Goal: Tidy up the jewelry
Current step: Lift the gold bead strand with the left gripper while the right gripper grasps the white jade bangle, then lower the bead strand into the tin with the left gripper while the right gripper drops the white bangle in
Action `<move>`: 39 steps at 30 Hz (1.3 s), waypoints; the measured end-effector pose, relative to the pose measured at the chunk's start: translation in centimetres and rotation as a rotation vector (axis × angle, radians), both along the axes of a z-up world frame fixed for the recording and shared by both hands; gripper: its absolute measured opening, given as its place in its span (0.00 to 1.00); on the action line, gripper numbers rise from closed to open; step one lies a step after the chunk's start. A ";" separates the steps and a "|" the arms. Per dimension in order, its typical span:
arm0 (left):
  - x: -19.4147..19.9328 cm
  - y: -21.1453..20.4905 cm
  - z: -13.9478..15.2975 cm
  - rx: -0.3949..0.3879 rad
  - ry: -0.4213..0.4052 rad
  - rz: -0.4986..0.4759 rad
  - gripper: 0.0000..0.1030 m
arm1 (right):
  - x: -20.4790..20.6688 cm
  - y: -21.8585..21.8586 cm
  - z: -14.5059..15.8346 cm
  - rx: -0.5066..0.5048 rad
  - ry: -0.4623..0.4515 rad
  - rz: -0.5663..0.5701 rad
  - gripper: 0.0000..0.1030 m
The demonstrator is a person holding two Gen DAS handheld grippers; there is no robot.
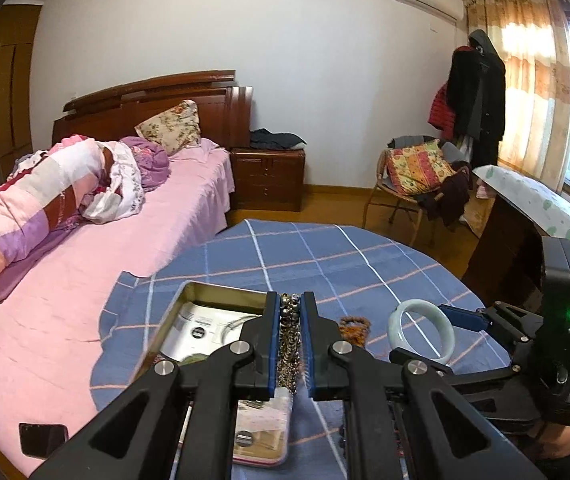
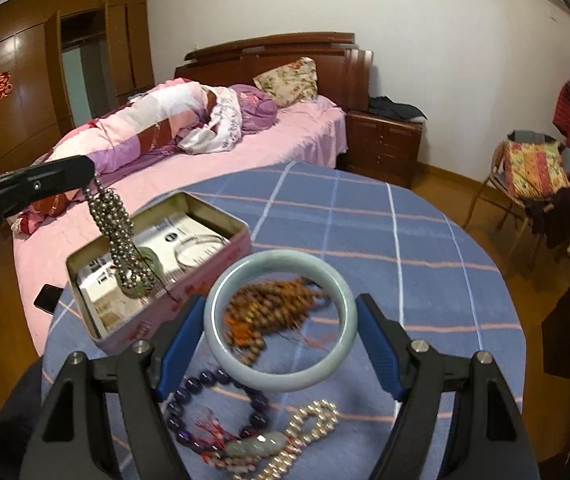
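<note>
1. Jewelry is split between a tin box and the blue plaid tabletop – the box sits at the left side, open, with printed paper, a thin silver bangle and a green jade pendant inside.
2. Left hand-held gripper is squeezed nearly shut on a silver bead necklace. In the right wrist view the strand hangs in loops from its tips, right above the open box, with the lower loops down around the rim.
3. Right hand-held gripper has its blue pads spread wide, one on each side of a pale jade bangle. The bangle looks lifted off the cloth and clamped across its width, though I can't quite tell if both pads press on it.
4. Through the bangle's hole you see a heap of brown-orange wooden beads lying on the tabletop, a bit blurry.
5. Nearer the camera, on the cloth between the right gripper's arms – a dark purple bead bracelet, a pearl-like strand and a small pale green carved pendant with red threads.
6. A dark phone lies on the pink bed just beside the tabletop.
</note>
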State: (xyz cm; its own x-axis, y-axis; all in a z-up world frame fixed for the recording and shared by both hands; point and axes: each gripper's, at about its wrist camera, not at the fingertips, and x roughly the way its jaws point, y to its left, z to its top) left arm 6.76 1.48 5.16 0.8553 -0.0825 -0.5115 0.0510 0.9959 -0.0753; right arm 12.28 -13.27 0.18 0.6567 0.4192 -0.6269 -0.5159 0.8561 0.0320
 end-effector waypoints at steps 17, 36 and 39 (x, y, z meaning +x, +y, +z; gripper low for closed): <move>0.5 5.2 0.2 0.002 -0.007 0.113 0.09 | 1.0 6.5 1.7 -0.036 -0.036 0.107 0.76; 2.9 7.4 -4.2 -0.023 0.117 0.153 0.09 | 1.3 11.8 -1.4 -0.093 0.020 0.181 0.76; 3.0 7.2 -5.2 -0.003 0.142 0.151 0.09 | 1.2 12.2 -1.9 -0.100 0.029 0.186 0.76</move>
